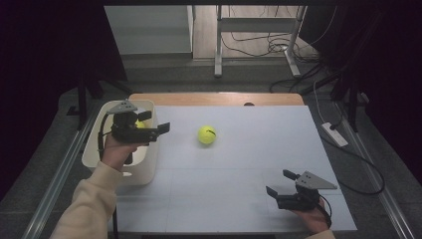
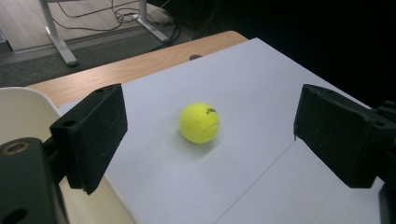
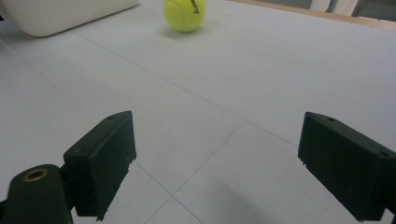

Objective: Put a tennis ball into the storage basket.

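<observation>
Lying alone on the white sheet (image 1: 239,164) that covers the table, the yellow tennis ball (image 1: 207,135) rests a little left of the sheet's middle, with bare surface all around it and nothing between it and either gripper. The left gripper (image 1: 154,123) hovers over the right rim of the white bin (image 1: 94,149), which stands at the table's left edge; its jaws are spread wide and hold nothing, and in the left gripper view the ball (image 2: 200,122) sits on the sheet between and beyond them, well apart from both pads. A second yellow ball (image 1: 141,125) shows inside the bin, partly hidden behind the left gripper. The right gripper (image 1: 281,183) is low at the near right corner of the sheet, its jaws likewise wide apart and empty; in the right gripper view the ball (image 3: 185,14) lies far ahead, near the bin's wall (image 3: 60,16). Beyond the table's wooden edge (image 1: 214,98), cables trail on the floor around a desk frame (image 1: 259,35).
</observation>
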The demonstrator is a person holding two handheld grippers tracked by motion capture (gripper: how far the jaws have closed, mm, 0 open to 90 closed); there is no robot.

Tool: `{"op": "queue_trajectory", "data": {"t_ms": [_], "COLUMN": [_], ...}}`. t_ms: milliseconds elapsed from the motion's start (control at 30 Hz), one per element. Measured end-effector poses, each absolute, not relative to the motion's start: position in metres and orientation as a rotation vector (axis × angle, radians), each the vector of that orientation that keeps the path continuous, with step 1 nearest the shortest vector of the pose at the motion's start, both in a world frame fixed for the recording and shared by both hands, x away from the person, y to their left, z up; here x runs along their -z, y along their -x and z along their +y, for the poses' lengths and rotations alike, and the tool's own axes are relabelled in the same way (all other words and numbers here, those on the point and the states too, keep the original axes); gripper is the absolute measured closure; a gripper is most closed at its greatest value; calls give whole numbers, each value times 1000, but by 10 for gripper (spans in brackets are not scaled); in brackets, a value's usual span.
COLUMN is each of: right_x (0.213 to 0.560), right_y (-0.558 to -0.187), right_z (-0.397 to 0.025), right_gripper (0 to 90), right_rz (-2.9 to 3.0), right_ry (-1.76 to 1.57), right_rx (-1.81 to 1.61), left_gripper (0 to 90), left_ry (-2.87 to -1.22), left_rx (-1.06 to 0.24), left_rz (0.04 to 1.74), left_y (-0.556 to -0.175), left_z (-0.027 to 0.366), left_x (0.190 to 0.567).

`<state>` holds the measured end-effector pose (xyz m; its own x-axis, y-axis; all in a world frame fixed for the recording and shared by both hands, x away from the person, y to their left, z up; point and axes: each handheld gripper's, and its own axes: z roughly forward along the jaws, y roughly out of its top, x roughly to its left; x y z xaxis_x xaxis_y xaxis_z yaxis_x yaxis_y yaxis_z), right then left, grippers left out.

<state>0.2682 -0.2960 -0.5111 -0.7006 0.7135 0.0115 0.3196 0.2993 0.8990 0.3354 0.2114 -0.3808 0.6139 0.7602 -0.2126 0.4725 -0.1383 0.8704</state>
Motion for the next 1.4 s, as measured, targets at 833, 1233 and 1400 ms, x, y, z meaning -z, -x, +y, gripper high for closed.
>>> {"op": "queue_trajectory", "data": {"t_ms": [833, 1233, 1400], "right_x": [508, 508, 508], "right_y": [-266, -270, -271], "right_z": [-295, -294, -295], "right_gripper": [112, 112, 112], "right_rz": [2173, 2166, 2164], "right_ry": [-919, -935, -934], "right_rx": [-1401, -1411, -1411], "left_gripper": [108, 114, 113], "left_ry": [-1829, -1861, -1876], "left_rx": [-291, -260, -268], "left_rz": [950, 922, 922], "left_y": [-336, -344, -344], "left_z": [179, 163, 158], "left_x": [388, 390, 391]}}
